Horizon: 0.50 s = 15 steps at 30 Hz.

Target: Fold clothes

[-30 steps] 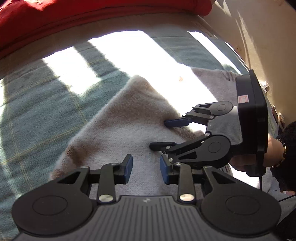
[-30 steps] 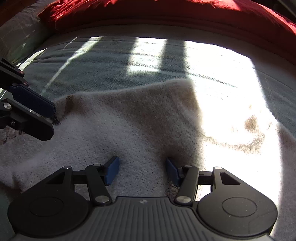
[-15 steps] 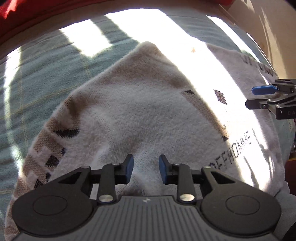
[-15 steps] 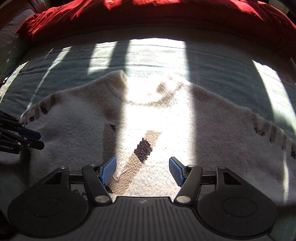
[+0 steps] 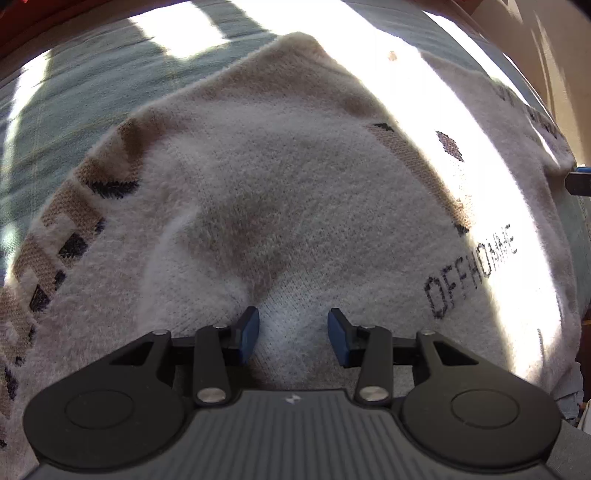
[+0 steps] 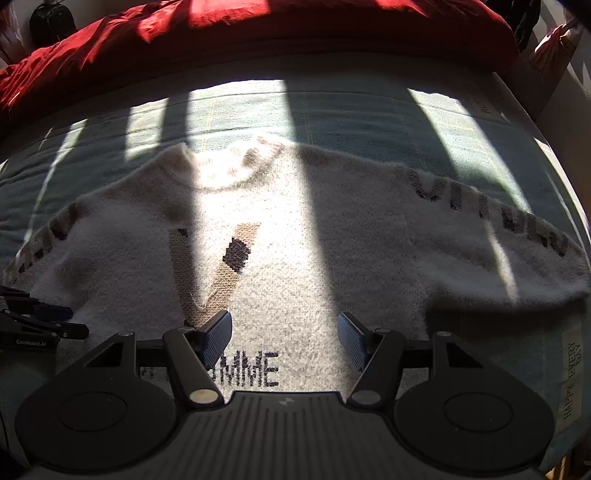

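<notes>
A fuzzy white sweater [image 6: 332,240] with tan and black patterns and dark lettering lies spread front-up on the bed, sleeves out to both sides. My left gripper [image 5: 293,334] points down at its lower left part [image 5: 295,184]. Its jaws are opening, with a low ridge of knit between the blue pads [image 5: 249,332], which do not clamp it. My right gripper [image 6: 284,336] hangs open above the hem lettering with nothing between its fingers. The left gripper [image 6: 75,323] shows at the left edge of the right wrist view. A right fingertip [image 5: 580,181] peeks in at the left view's right edge.
The sweater rests on a teal checked sheet [image 6: 332,110] crossed by bars of sun and shadow. A red duvet [image 6: 258,33] is bunched along the far side. A beige wall [image 5: 535,37] runs close along the bed's right edge. A dark bag [image 6: 48,18] sits at the far left.
The right gripper rose and drew back, so the whole sweater now shows, and slid to the left view's right edge. The left gripper moved over the sweater and its jaws widened.
</notes>
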### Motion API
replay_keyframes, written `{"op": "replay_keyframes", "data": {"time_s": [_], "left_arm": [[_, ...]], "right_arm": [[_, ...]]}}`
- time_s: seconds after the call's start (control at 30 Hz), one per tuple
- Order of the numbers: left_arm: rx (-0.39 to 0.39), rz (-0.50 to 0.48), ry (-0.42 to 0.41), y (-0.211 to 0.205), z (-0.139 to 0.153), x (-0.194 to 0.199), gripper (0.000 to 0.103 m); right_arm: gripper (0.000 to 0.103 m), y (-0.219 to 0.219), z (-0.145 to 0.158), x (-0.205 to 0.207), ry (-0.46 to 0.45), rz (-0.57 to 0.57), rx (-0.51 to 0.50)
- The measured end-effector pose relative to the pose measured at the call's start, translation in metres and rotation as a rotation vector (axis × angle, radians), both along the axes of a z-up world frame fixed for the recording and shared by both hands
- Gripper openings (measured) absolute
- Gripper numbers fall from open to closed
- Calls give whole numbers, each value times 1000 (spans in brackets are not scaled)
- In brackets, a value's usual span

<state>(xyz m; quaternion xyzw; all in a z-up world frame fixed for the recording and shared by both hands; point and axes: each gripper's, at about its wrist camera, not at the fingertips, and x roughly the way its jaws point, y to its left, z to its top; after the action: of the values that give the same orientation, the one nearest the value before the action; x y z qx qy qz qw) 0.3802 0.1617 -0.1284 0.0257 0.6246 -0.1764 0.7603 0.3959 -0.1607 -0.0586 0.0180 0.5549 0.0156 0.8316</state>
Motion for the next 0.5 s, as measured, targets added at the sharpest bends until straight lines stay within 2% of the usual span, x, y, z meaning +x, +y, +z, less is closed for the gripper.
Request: {"op": "replay_keyframes", "data": {"time_s": [0.1,0.2,0.27,0.37,0.43,0.5], "left_arm": [[-2,7,-64,-7,17,1,43],[-22,58,-109,-17,22,11,47],[-9,103,-152,-25,15,21,47],[22,188,-132,-28,-7,29,47],[8,255,-149,-23,-19,21,50],[3,294,-167,-22,-18,12,52]], "right_arm": [[68,-14,-9,10,1,-26,5],[70,-29,-25,28,-21,-36,28],[70,-38,-40,39,-31,-32,53],[70,-50,-71,49,-18,-20,81],[70,-60,-82,40,-30,-5,91],[71,-69,-93,30,-42,11,101]]}}
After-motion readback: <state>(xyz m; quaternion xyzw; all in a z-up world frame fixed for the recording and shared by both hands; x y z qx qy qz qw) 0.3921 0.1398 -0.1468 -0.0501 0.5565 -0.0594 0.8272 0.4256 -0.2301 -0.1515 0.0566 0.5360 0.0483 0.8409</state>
